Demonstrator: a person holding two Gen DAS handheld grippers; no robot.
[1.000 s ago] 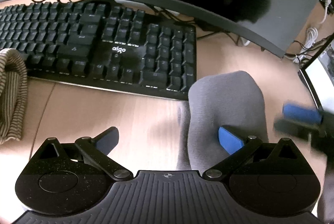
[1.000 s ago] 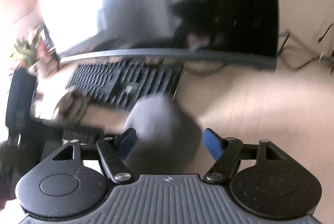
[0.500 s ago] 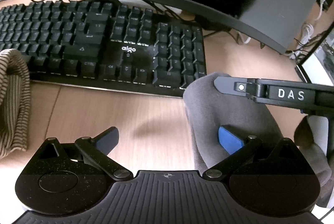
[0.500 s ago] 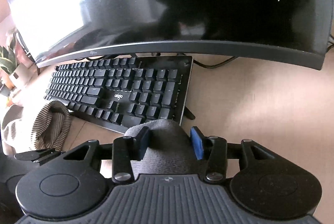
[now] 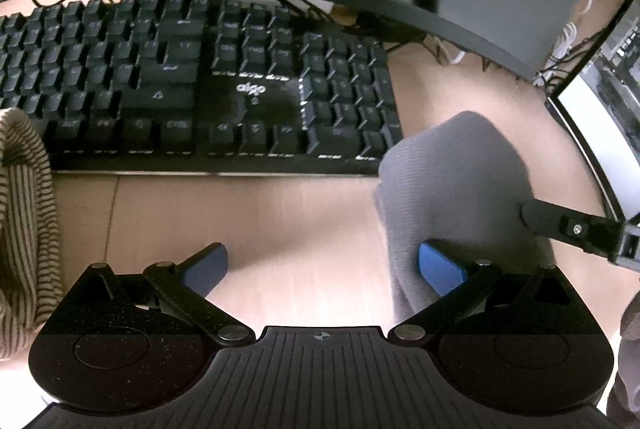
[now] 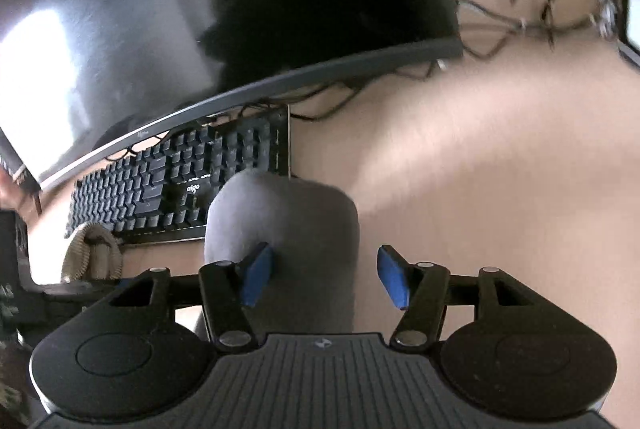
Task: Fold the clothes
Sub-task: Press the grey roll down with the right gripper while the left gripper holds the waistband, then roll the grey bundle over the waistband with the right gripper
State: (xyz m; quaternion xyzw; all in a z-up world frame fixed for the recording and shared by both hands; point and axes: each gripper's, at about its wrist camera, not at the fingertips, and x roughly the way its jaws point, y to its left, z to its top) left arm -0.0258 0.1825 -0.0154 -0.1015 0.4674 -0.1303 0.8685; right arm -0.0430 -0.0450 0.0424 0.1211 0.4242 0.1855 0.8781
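Note:
A grey sock (image 5: 456, 189) lies on the wooden desk just in front of the keyboard's right end; it also shows in the right wrist view (image 6: 288, 245). My left gripper (image 5: 322, 269) is open, its right pad beside the sock's near part. My right gripper (image 6: 326, 277) is open, with the sock lying between its blue pads; its left pad touches the cloth. One black finger of the right gripper (image 5: 568, 225) shows at the right of the left wrist view, against the sock. A striped beige garment (image 5: 24, 221) lies at the left.
A black keyboard (image 5: 200, 89) lies across the desk under a curved monitor (image 6: 200, 9). A second screen (image 5: 600, 117) stands at the right, with cables (image 6: 532, 17) behind. The striped garment also shows in the right wrist view (image 6: 90, 257).
My right gripper was shut on the sock half a second ago and has opened; it has drawn back to the right. The left gripper stays open and has shifted slightly.

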